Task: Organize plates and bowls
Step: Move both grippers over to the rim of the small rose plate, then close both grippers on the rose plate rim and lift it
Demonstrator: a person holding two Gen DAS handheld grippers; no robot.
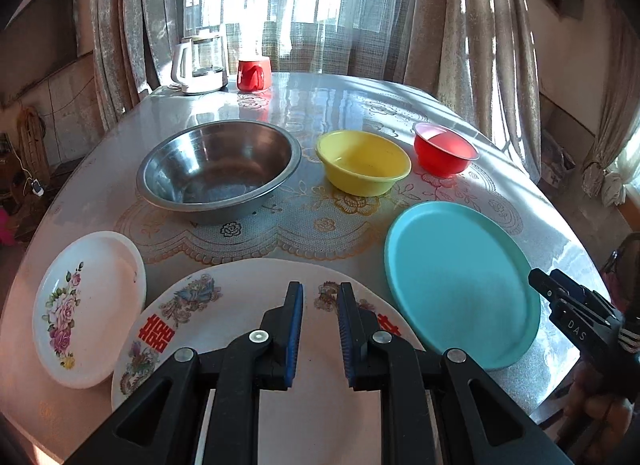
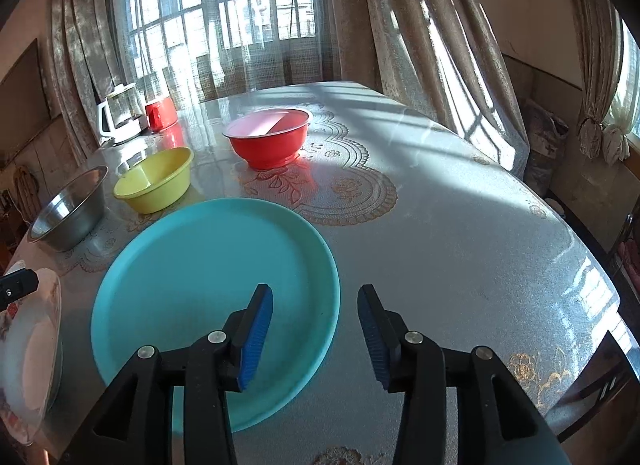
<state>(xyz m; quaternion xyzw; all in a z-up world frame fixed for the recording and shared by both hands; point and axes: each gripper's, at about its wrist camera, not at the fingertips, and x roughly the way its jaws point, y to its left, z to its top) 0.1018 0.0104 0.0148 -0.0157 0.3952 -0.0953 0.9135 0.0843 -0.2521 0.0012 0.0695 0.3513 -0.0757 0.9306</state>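
A steel bowl [image 1: 218,169], a yellow bowl [image 1: 363,163] and a red bowl [image 1: 444,149] stand in a row across the table. In front lie a small floral plate [image 1: 86,309], a large white plate with red characters [image 1: 224,329] and a teal plate [image 1: 460,285]. My left gripper [image 1: 320,329] is open and empty above the large white plate. My right gripper [image 2: 316,329] is open and empty over the right edge of the teal plate [image 2: 208,297]; it also shows in the left wrist view [image 1: 540,285].
A glass kettle [image 1: 200,65] and a red cup [image 1: 254,75] stand at the far edge of the table by the curtained window. The table [image 2: 460,225] has a patterned cover and extends to the right.
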